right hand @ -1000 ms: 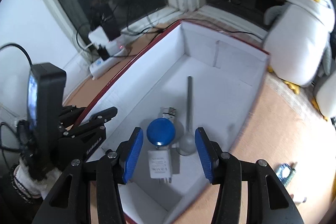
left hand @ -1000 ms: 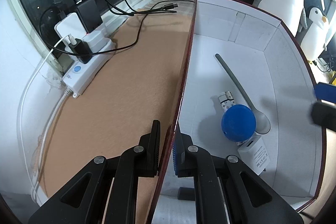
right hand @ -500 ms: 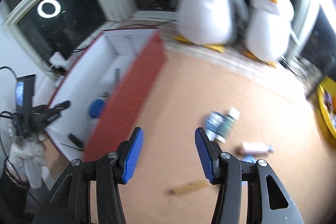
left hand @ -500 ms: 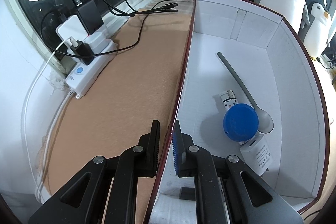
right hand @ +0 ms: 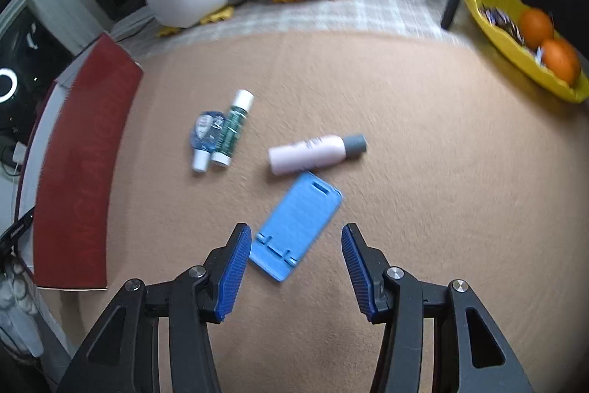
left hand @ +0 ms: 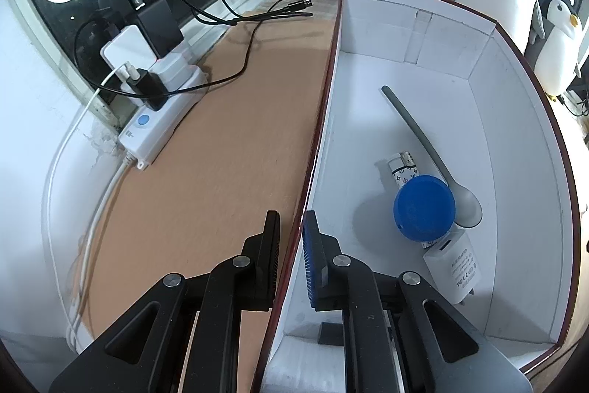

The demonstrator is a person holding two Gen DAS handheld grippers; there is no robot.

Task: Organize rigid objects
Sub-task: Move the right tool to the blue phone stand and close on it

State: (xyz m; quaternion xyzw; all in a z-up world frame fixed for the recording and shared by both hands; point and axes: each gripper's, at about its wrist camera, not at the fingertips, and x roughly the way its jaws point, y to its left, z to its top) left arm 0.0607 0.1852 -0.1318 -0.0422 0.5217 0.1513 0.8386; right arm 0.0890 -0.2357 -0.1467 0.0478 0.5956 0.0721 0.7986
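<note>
In the left wrist view the left gripper (left hand: 291,245) is clenched on the left wall of the white cardboard box with red rim (left hand: 324,120). In the right wrist view the right gripper (right hand: 296,262) hangs released (nothing held) over the flat light-blue plastic phone stand (right hand: 296,225), at lower centre, whose long axis slants toward the upper right.

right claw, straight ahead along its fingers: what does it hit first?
Most likely the blue phone stand, lying flat on the tan tabletop between the open right claw fingers. Depth is unclear, so height above it can't be judged.
</note>
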